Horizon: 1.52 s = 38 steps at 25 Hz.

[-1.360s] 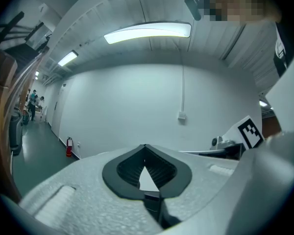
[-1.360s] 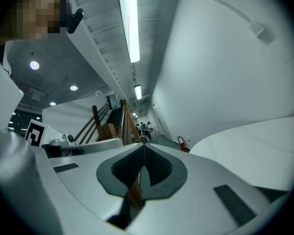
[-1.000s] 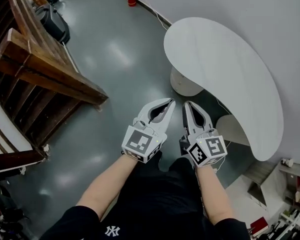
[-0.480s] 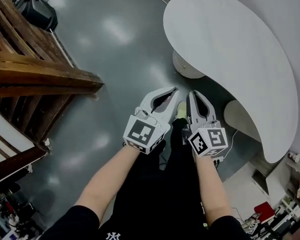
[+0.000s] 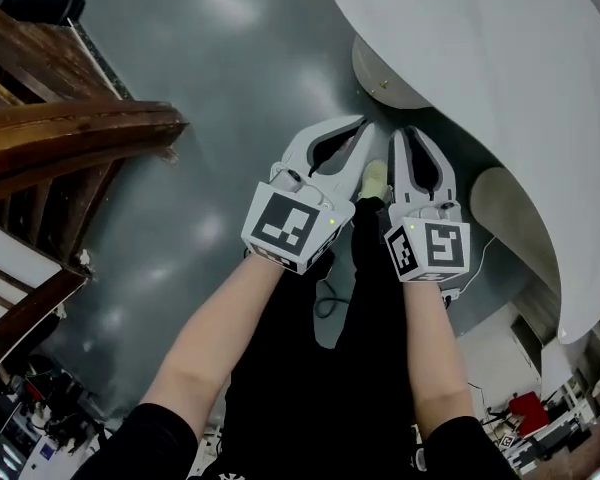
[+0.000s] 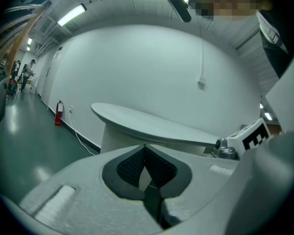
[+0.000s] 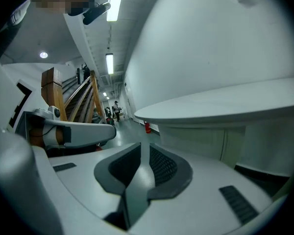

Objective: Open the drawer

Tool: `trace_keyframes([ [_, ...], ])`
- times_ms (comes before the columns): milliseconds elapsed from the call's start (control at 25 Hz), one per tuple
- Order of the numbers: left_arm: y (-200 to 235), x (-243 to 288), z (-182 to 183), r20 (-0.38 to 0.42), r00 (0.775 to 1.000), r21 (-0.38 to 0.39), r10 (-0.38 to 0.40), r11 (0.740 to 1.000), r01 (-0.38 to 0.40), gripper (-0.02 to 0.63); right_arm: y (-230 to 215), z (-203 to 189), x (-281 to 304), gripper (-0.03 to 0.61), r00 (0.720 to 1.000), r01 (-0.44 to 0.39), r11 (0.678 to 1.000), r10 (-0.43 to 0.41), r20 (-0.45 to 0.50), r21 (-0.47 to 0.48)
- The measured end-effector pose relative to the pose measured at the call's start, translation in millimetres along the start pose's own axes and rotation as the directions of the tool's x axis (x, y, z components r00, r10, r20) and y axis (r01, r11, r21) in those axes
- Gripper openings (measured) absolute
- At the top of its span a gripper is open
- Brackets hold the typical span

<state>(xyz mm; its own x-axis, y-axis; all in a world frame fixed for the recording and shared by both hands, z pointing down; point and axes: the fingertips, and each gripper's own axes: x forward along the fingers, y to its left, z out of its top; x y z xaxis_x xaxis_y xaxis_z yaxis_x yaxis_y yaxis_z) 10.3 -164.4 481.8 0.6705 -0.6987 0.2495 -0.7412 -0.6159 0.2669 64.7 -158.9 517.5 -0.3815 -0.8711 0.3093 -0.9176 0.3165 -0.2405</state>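
Observation:
No drawer shows in any view. In the head view my left gripper (image 5: 363, 125) and right gripper (image 5: 413, 134) are held side by side at waist height above the grey floor, pointing at the round base (image 5: 385, 76) of a white curved table (image 5: 500, 68). Both have their jaws pressed together with nothing between them. The left gripper view looks past the shut left gripper (image 6: 145, 146) to the table (image 6: 152, 124) ahead. Beyond the shut right gripper (image 7: 141, 145), the right gripper view has the tabletop (image 7: 235, 102) close on the right.
A dark wooden stair frame (image 5: 70, 138) stands at the left. My black-clad legs and a pale shoe (image 5: 375, 178) are below the grippers. A red fire extinguisher (image 6: 58, 113) stands by the far wall. Cluttered shelving (image 5: 570, 418) sits at the bottom right.
I have stepped forward: the white table and its base have come much nearer, and the wooden frame has slid back to the left. Both grippers stay shut, side by side.

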Motion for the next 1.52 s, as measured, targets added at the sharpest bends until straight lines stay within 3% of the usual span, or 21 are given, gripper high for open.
trace_keyframes([
  [320,23,43,-57,-0.005,1.000,-0.021,-0.010,1.000,0.010,0.008,-45,-42,48,0.060,0.997,0.070,0.995,-0.069,0.019,-0.077],
  [800,43,84,-78,0.019,0.999,-0.021,-0.025,0.999,0.025,0.008,-75,-75,93,0.063,0.995,0.097,0.975,-0.100,-0.003,-0.199],
  [1520,68,99,-84,0.005,1.000,-0.052,0.007,0.999,-0.007,0.008,-88,-76,127,0.058,0.992,0.118,0.954,-0.128,-0.019,-0.277],
])
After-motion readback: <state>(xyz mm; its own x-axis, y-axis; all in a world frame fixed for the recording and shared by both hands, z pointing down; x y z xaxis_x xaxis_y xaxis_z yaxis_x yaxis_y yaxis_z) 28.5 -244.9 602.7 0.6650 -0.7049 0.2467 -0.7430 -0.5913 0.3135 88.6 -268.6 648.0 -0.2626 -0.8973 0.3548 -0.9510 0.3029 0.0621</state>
